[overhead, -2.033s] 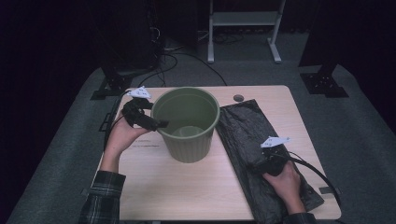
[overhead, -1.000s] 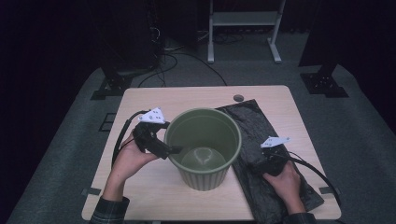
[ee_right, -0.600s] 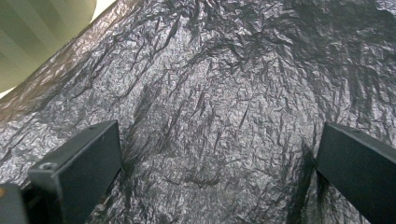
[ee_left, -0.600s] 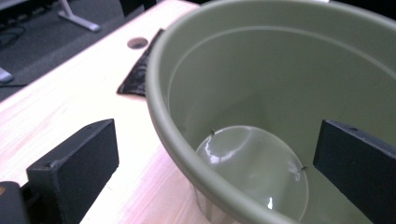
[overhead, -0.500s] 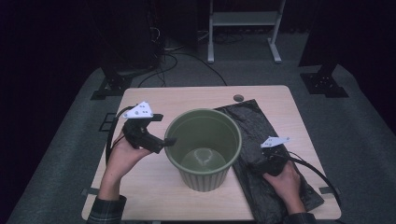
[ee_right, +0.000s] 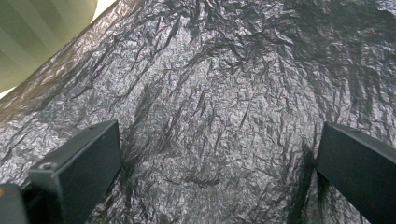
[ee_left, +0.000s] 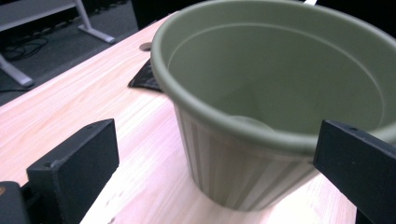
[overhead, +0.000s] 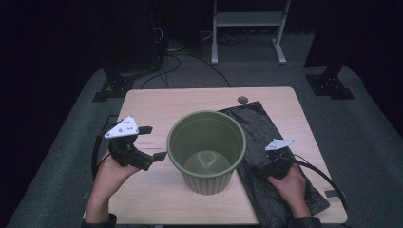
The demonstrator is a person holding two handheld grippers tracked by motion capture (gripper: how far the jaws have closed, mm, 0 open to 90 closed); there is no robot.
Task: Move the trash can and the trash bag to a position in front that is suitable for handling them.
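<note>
Green ribbed bin (overhead: pixel 206 148) upright mid-table, apparently empty, beside flat crumpled black bag (overhead: pixel 266 156).

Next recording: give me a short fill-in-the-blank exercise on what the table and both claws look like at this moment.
1. The green bucket stands upright on the wooden table, and inside it is ____.
2. The right claw hangs with its jaws open over the crumpled ____ plastic bag.
3. The left claw is open and ____ the bucket, not gripping it.
4. In the high view, the bag lies to the ____ of the bucket.

Missing words: empty; black; beside; right
</note>
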